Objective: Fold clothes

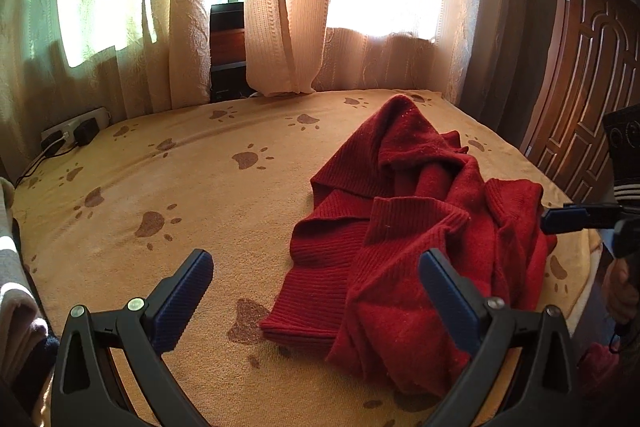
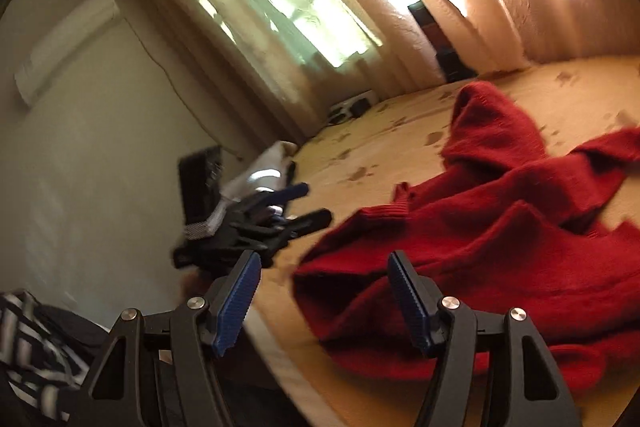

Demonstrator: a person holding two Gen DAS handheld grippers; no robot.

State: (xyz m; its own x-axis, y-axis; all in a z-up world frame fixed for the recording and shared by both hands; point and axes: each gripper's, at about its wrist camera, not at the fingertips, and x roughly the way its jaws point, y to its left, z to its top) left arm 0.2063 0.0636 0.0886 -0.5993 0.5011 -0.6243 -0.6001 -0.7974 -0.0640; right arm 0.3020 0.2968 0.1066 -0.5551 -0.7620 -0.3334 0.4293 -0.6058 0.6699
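Note:
A dark red knit sweater (image 1: 420,227) lies crumpled on the right half of a tan bed cover with brown paw prints (image 1: 180,187). My left gripper (image 1: 314,259) hovers open over the sweater's near left edge, its right finger above the fabric, with nothing pinched. A blue-padded finger of my right gripper (image 1: 560,219) reaches in from the right edge by the sweater's side. In the blurred right wrist view my right gripper (image 2: 323,259) stands open just short of the sweater (image 2: 480,227), with nothing between its fingers. The left gripper (image 2: 310,203) shows there, open, at the bed's far side.
Pale curtains (image 1: 288,7) hang along the bed's far edge before bright windows. A power strip with plugs (image 1: 76,133) sits at the back left corner. A carved wooden door (image 1: 580,87) stands to the right. Folded cloth (image 1: 16,307) lies at the left edge.

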